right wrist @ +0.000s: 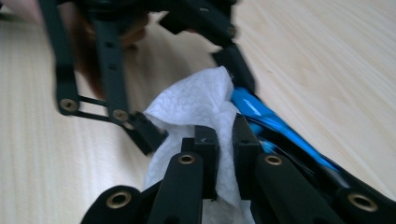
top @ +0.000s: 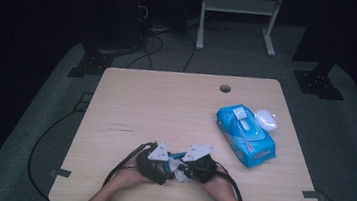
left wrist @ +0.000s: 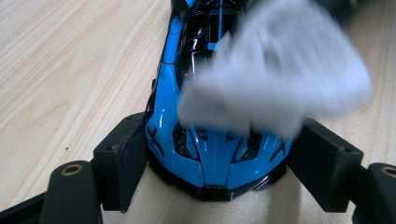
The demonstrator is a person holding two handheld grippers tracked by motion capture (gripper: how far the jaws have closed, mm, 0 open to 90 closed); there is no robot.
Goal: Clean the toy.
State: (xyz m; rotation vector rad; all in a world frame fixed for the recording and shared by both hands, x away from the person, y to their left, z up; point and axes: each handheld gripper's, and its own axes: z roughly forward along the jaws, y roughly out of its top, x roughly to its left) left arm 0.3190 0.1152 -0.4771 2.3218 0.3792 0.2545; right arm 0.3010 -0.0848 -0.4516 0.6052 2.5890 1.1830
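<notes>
A glossy blue and black toy car (left wrist: 205,154) sits on the wooden table, nose toward the camera in the left gripper view. My left gripper (left wrist: 217,156) is shut on it, one pad against each flank. A white wipe (left wrist: 275,79), blurred, lies over the car's roof and bonnet. My right gripper (right wrist: 226,133) is shut on that wipe (right wrist: 196,107) and presses it against the car (right wrist: 275,126). In the high view both grippers, left (top: 167,166) and right (top: 183,170), meet tip to tip near the table's front edge, with the car (top: 176,155) between them.
A blue pack of wet wipes (top: 245,135) lies on the right side of the table (top: 166,104), with a small white object (top: 266,120) beside it. A cable hole (top: 225,89) is near the far edge. Black cables trail from both grippers.
</notes>
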